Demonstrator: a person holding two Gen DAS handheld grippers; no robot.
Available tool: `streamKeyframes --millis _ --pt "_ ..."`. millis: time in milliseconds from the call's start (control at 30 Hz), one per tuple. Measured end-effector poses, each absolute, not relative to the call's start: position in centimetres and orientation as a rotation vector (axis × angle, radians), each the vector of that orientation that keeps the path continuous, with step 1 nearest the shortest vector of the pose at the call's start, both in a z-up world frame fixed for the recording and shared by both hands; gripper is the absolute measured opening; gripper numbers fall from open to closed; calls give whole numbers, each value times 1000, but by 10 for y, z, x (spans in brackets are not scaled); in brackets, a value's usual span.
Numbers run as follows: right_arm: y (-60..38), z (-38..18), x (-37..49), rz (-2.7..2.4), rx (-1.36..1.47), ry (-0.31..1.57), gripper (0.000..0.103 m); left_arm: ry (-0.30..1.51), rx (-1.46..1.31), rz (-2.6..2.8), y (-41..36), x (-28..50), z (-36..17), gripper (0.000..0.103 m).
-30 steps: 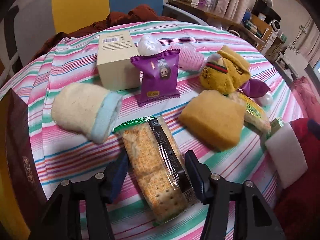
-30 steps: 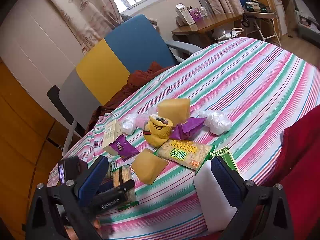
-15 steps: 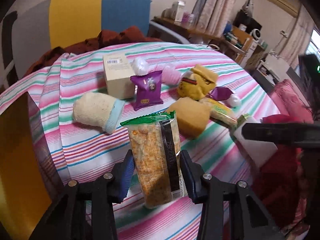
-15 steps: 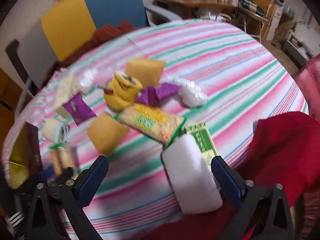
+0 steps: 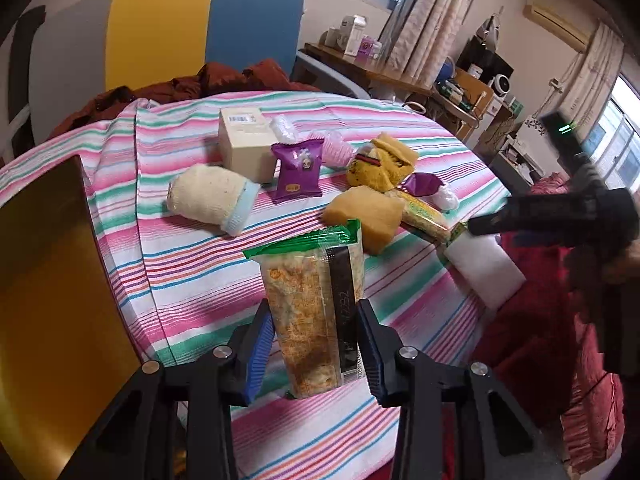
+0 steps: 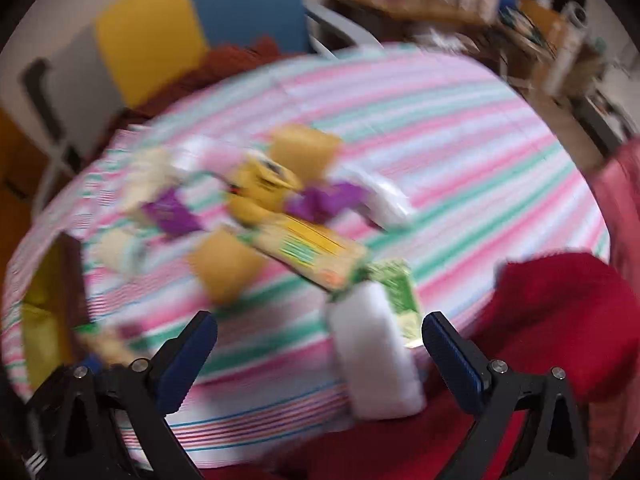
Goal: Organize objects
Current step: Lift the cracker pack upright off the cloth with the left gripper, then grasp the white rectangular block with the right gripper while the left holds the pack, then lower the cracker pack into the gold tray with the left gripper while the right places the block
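A cracker packet point(image 5: 308, 292) with a green top edge stands upright between the blue pads of my left gripper point(image 5: 314, 320), clear of the striped tablecloth point(image 5: 180, 272). The jaws are closing and the pads press on the packet's sides. In the blurred right wrist view my right gripper point(image 6: 320, 324) is wide open and tilted down over the table's near edge. A white foam block point(image 6: 372, 352) lies between its fingers, nearer the right one and touching neither.
A gold open box point(image 5: 44, 280) stands at the left. On the cloth lie a cream sock point(image 5: 208, 196), a beige carton point(image 5: 244, 144), a purple snack packet point(image 5: 298, 172), a yellow plush point(image 5: 380, 164) and a yellow sponge point(image 5: 366, 212). Red cloth point(image 6: 560, 320) lies at the right.
My left gripper closed on the cracker packet and lifted it off the cloth. My right gripper tipped downward, bringing the white block between its open fingers.
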State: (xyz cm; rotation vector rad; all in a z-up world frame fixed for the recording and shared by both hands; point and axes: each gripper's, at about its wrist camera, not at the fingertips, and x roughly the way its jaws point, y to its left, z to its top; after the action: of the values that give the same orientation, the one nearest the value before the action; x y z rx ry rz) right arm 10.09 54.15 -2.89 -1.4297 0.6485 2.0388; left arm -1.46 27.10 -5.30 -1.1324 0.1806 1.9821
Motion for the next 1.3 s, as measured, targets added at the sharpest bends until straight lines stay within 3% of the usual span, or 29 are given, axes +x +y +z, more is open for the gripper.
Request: streamKeyframes --millis 133,200,300,467,833,933,967,1000,1033,1300 --pt "532 -51 92 2037 -1524 696 103 169 -1102 1988 263 -10 -45 40" --pt "518 -42 89 2194 -1511 836 103 154 -1098 1991 258 -9 -41 40" --pt "502 -25 83 2335 -1482 869 103 140 -1079 2002 249 -7 -34 40" --pt "494 -25 72 2286 -1504 668 103 110 -1069 2014 239 -8 -27 40" --pt "494 -84 56 2023 -1825 426 103 66 -1041 2035 221 -6 -15 40" --pt "495 -98 47 1973 -1934 423 94 49 -1039 2045 214 -7 -12 40" --pt "494 -100 45 1961 -1950 393 85 45 -1034 2052 211 -6 -11 40" --pt "493 -102 45 1950 -1955 371 67 45 -1031 2055 209 -6 -10 40" --pt "492 -103 44 1933 -1953 326 58 41 -1029 2060 206 -5 -9 40" --pt "489 -75 57 2067 -1805 382 57 -16 -1054 2128 173 -15 -7 40"
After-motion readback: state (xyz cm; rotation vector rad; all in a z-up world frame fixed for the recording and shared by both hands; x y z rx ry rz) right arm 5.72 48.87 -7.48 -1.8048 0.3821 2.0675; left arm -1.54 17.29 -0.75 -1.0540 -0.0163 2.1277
